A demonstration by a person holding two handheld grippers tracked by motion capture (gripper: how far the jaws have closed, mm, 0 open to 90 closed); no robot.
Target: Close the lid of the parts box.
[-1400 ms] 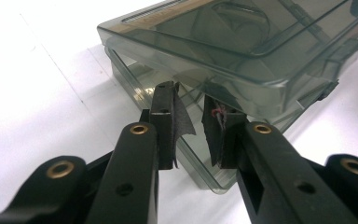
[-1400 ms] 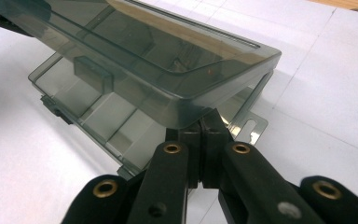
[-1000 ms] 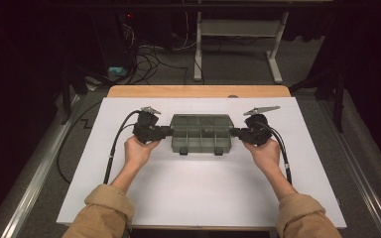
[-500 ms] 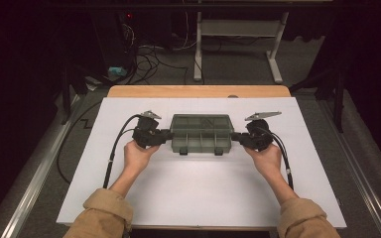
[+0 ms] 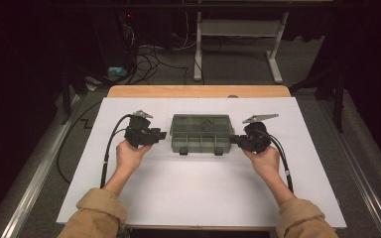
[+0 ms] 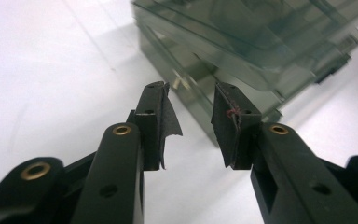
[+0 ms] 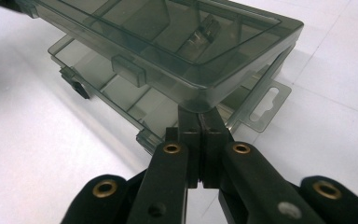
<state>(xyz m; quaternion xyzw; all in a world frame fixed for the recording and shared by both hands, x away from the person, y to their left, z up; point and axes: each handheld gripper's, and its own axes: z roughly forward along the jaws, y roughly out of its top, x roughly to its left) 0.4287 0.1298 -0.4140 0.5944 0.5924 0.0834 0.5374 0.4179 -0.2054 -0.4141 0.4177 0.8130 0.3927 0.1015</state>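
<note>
— What differs from a second ago?

— My left gripper [image 5: 162,135] was up against the left end of the compartment box [image 5: 201,133]. Now it sits just beside that end, not touching, and its fingers [image 6: 154,116] have just been opening; they stand apart with nothing between them, as the left gripper view shows. The box and my right hand have kept their place.

— And your right gripper?

— My right gripper [image 5: 233,140] has its fingers [image 7: 189,135] pressed together, their tips at the right end of the box, just under the corner of the lid [image 7: 168,42]. Whether they pinch an edge or only touch it, I cannot tell.

— Where is the box, and how does it lie?

— It sits on the white tabletop [image 5: 193,198], about midway between the left and right edges, nearer the far edge than the near one. Its long axis runs left to right, parallel to the far edge. The two latches [image 5: 183,151] face the near edge, toward me. In the right gripper view the lid stands slightly raised above the tray.

— Count?

— One box, two latches, two grippers, two hands.
</note>
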